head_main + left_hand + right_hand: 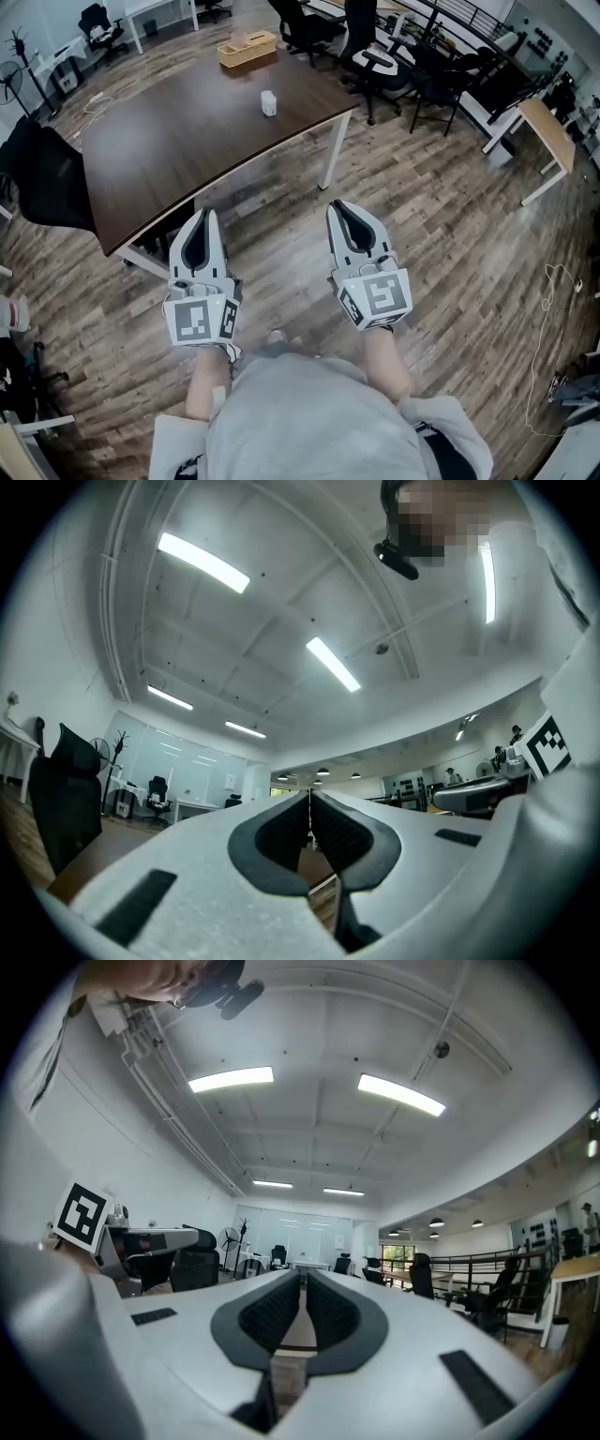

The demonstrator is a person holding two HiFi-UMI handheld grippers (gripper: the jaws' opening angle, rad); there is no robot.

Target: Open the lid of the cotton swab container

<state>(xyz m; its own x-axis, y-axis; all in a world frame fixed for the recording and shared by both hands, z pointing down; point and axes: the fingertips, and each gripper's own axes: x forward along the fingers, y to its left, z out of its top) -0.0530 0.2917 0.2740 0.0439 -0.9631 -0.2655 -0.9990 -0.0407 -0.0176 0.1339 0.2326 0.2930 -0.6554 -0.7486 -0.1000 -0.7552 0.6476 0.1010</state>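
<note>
We hold both grippers low over the wood floor [450, 225], just short of the bench [187, 141], whose near corner and white leg [330, 159] lie ahead. The left gripper [208, 217] and the right gripper [339, 208] each have their jaws clenched together, empty. The cotton swab container [268, 103], small and white, stands on the far part of the bench, well apart from both, and a wooden box [247, 49] sits beyond it. Black office chairs [375, 56] crowd the far right. Only the head view shows the container. The gripper views tilt up to the ceiling lights [203, 562], and the left one catches a dark chair back [64, 794].
</note>
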